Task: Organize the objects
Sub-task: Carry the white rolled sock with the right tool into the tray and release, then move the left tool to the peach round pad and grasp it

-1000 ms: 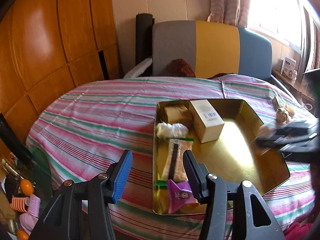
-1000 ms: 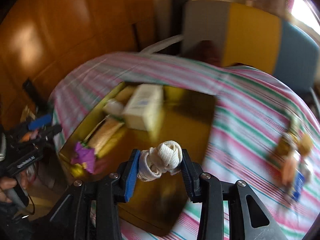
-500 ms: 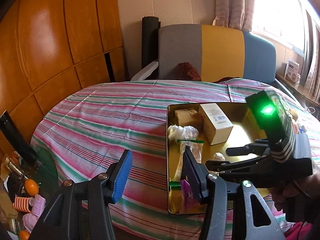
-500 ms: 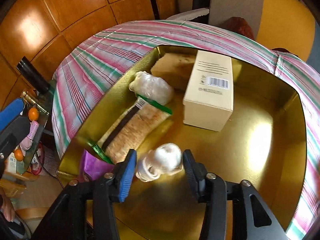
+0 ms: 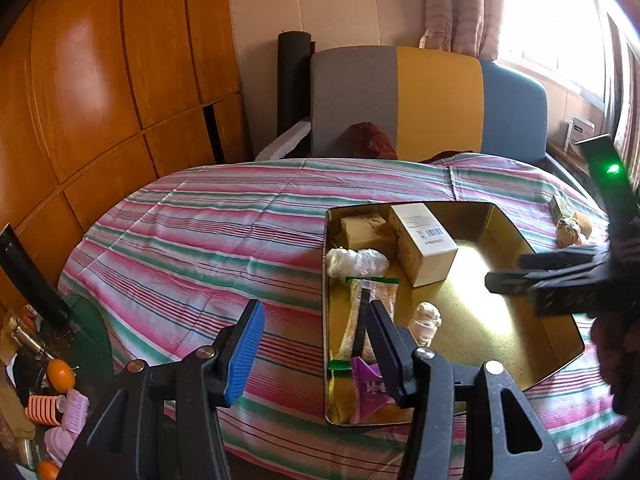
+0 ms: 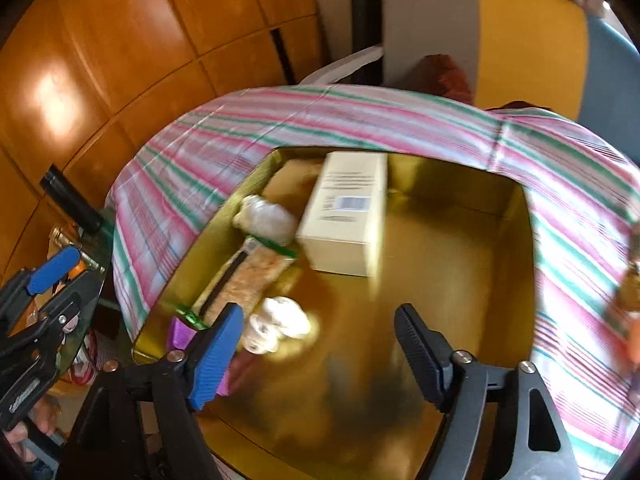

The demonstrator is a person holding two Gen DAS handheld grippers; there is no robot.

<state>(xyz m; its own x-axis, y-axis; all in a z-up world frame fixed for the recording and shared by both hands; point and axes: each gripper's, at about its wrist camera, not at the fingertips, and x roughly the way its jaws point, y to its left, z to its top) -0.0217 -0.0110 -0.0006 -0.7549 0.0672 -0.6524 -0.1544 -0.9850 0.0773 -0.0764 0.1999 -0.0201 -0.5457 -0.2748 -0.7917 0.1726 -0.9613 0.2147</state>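
Observation:
A gold metal tray [image 5: 560,364] sits on the striped tablecloth; it also shows in the right wrist view [image 6: 460,280]. In it lie a cream box [image 5: 424,242], a tan block [image 5: 358,228], a clear-wrapped white bundle [image 5: 358,262], a long snack pack [image 5: 362,316], a purple packet [image 5: 370,390] and a white knotted bundle [image 5: 426,318], which shows in the right wrist view [image 6: 280,322] too. My right gripper [image 6: 320,356] is open and empty above the tray, beside the knotted bundle. My left gripper [image 5: 316,346] is open and empty at the tray's near left edge.
Several small items [image 5: 570,226] lie on the cloth right of the tray. A grey, yellow and blue chair [image 5: 424,100] stands behind the table. A low glass table with clutter [image 5: 44,376] is at the left. Wooden panels [image 5: 100,92] line the left wall.
My right gripper let go of the white knotted bundle, which now lies in the tray, and opened wide while pulling back and up. My left gripper stayed open and hardly moved.

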